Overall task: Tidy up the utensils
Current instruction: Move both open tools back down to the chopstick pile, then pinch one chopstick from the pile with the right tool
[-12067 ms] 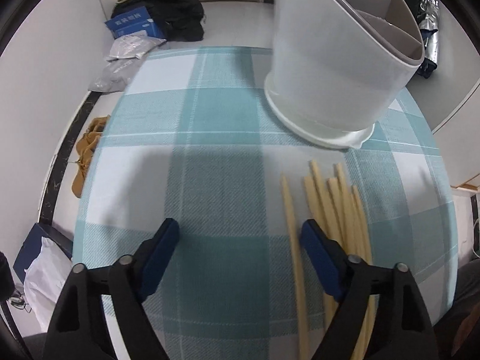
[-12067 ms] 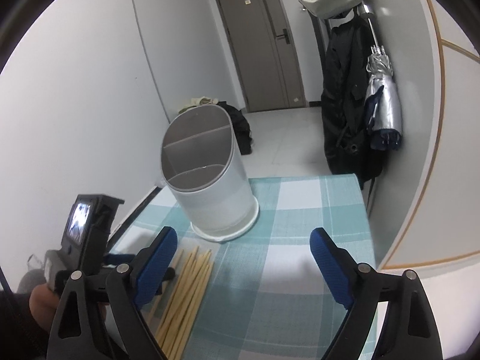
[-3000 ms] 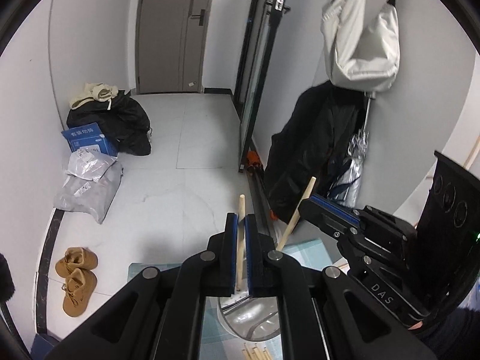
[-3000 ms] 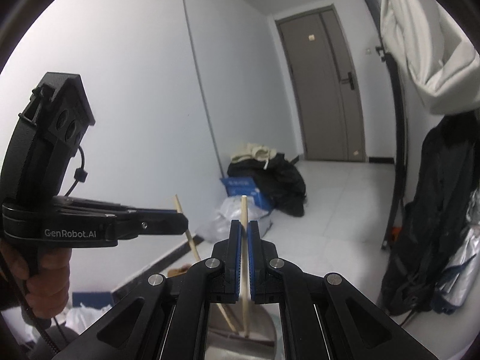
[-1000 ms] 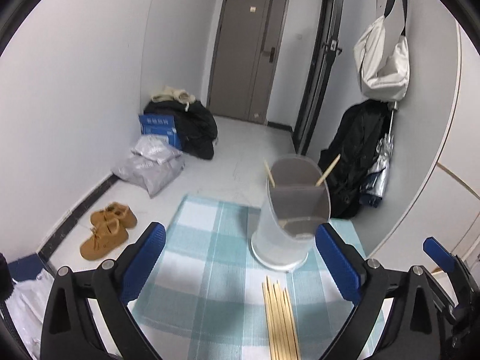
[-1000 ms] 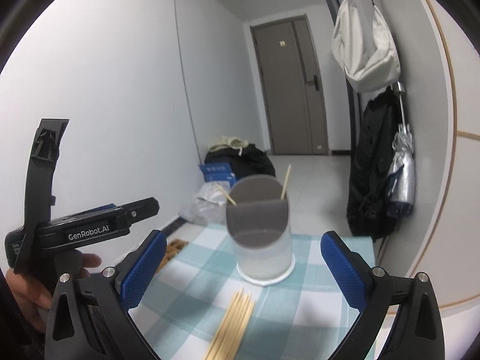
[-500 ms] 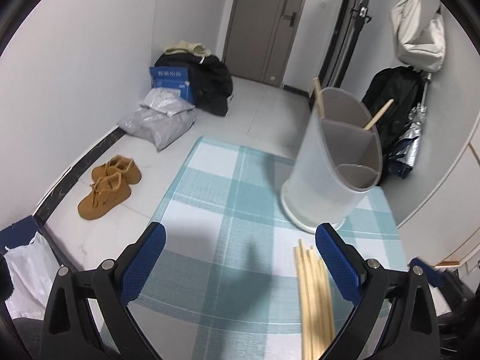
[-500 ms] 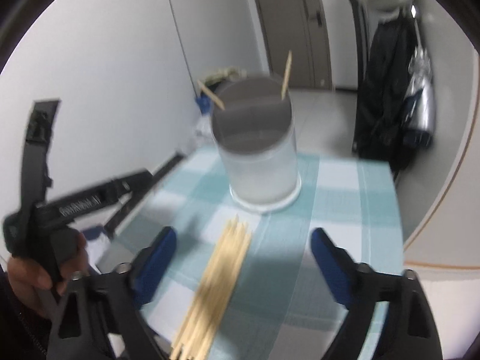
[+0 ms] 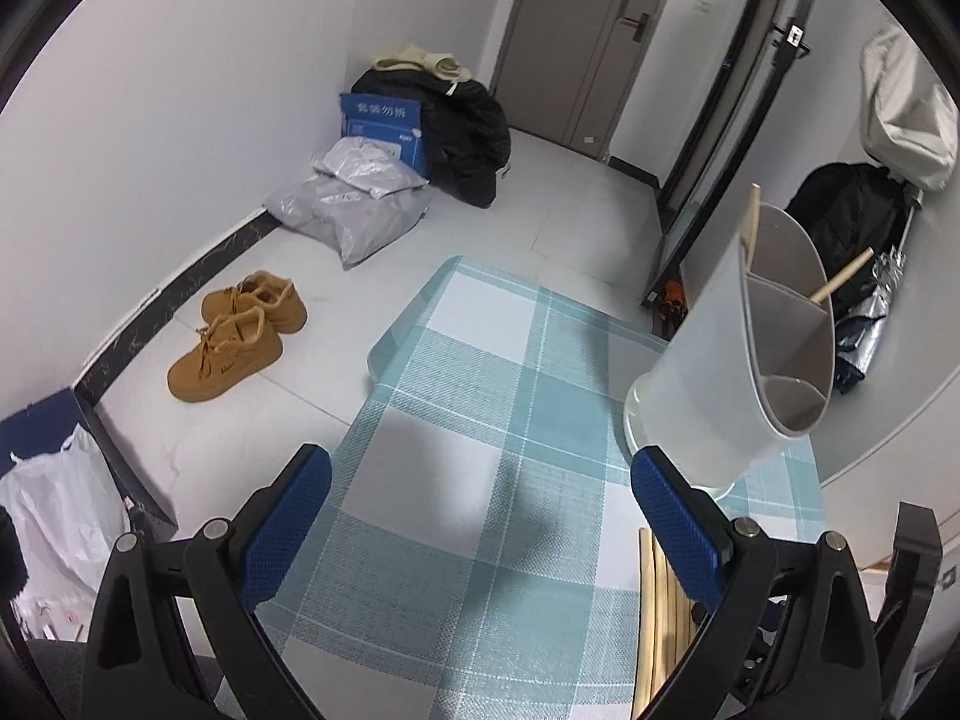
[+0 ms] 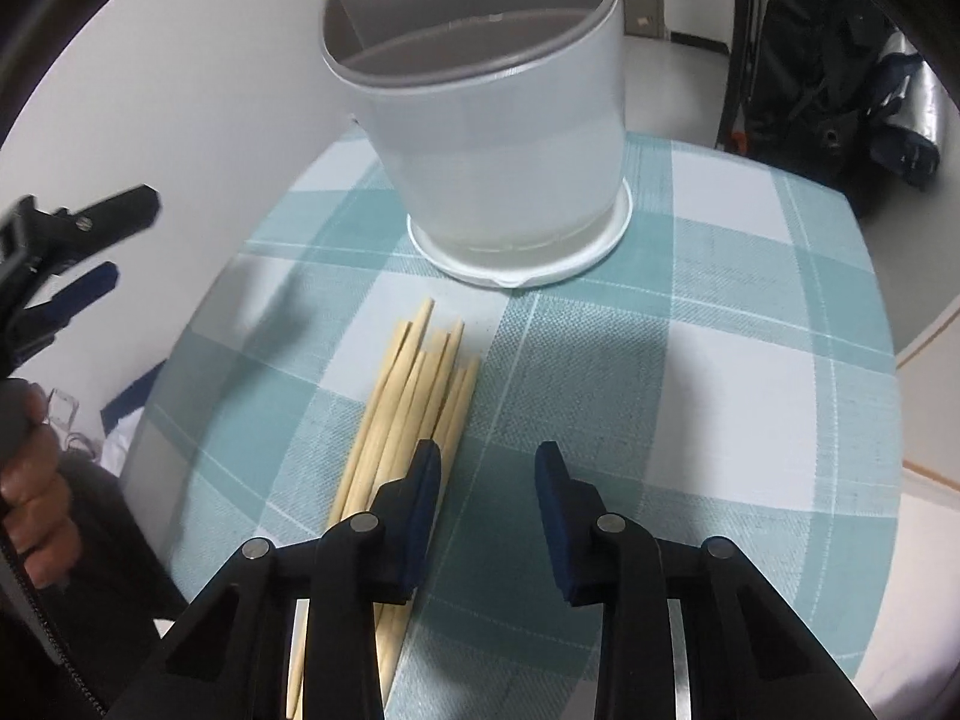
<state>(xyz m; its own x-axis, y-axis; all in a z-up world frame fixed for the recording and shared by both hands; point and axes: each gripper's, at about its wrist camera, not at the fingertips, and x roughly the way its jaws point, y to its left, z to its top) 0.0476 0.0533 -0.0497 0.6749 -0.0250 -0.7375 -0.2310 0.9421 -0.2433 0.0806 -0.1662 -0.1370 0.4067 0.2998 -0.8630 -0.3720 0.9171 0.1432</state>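
Note:
A white divided utensil holder [image 10: 498, 138] stands on the teal checked table [image 10: 720, 360]; in the left wrist view [image 9: 744, 360] two wooden chopsticks [image 9: 843, 276] stick out of it. Several wooden chopsticks [image 10: 414, 396] lie bundled on the cloth in front of it, and show low right in the left wrist view [image 9: 657, 618]. My right gripper [image 10: 486, 480] is partly open and empty, low over the table, its left finger over the bundle's right side. My left gripper [image 9: 480, 498] is wide open and empty, above the table's left part; it appears in the right wrist view [image 10: 90, 252].
The table's left edge [image 9: 384, 354] drops to the floor, where brown shoes [image 9: 234, 330], grey bags [image 9: 354, 210] and a blue box [image 9: 384, 126] lie. Dark coats and an umbrella [image 10: 840, 60] hang behind the table to the right.
Both grippers have come down toward the table. The right gripper has narrowed its opening and moved close over the chopstick bundle. The left gripper has swung left, staying wide open.

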